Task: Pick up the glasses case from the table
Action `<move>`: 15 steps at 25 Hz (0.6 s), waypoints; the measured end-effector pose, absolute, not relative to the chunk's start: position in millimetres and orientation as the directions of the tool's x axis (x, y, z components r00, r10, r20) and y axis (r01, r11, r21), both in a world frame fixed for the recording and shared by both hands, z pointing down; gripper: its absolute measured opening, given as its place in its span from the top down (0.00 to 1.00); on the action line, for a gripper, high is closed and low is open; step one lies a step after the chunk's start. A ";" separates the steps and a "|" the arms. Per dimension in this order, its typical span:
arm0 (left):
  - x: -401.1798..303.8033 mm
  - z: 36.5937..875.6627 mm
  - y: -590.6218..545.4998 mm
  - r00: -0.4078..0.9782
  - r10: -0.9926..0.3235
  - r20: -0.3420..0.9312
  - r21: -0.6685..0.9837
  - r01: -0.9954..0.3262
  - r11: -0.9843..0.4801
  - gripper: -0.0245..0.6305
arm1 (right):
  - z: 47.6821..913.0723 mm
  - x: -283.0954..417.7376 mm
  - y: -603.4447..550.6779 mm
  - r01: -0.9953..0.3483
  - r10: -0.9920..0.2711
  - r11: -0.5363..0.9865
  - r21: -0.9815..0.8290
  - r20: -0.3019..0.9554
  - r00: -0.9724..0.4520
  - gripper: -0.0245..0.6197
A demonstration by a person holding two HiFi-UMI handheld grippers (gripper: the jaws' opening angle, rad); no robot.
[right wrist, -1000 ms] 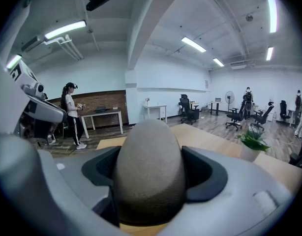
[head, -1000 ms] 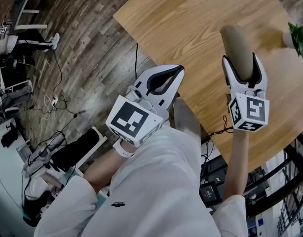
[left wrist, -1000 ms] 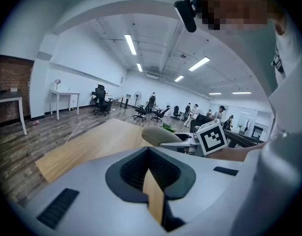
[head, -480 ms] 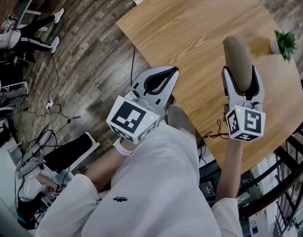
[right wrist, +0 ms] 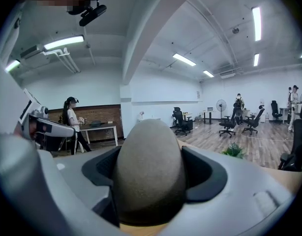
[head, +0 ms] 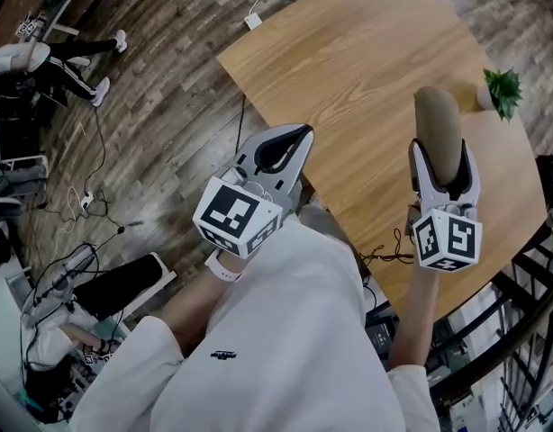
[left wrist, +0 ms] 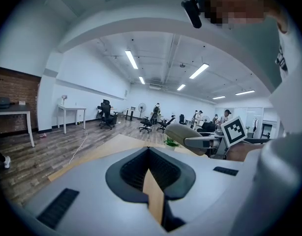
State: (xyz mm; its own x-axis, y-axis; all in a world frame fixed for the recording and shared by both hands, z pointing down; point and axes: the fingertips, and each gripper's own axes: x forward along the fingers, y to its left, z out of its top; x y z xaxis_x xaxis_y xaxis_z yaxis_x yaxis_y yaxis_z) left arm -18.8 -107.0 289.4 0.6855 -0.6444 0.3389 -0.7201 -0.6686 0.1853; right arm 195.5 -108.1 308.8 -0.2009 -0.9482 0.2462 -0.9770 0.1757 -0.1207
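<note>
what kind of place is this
Probably a big open-plan office or lab: strip lights on the ceiling, office chairs and a desk spread over a wood floor, and cables trailing across it.

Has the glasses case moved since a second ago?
Yes. Clamped in the right hand-held gripper, the glasses case now sits closer to the potted plant in the head view.

No legible txt; shirt logo (head: 221, 355) too small.

The glasses case (head: 437, 120) is taupe, the tabletop (head: 349, 61) pale grained wood. My right tool (head: 444, 149) is white, black-padded.
</note>
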 end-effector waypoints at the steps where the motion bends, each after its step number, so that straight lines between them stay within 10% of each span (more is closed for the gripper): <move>1: -19.0 286.5 -104.1 0.686 -0.646 0.335 0.183 -0.720 -0.669 0.96 | 305.0 198.4 -103.1 -0.978 -0.950 0.169 -0.124 0.242 -0.195 0.35; 15: -29.3 269.1 -90.6 0.689 -0.662 0.294 0.169 -0.719 -0.674 0.96 | 270.0 217.1 -57.0 -0.988 -0.976 0.092 -0.125 0.187 -0.115 0.35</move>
State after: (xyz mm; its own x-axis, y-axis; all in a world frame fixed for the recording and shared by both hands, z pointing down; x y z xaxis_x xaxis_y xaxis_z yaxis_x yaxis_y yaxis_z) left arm -29.3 -90.6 269.1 0.6894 -0.6621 0.2939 -0.7192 -0.6738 0.1692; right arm 217.1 -57.0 270.0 -0.1146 -0.9757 0.1866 -0.9878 0.0921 -0.1252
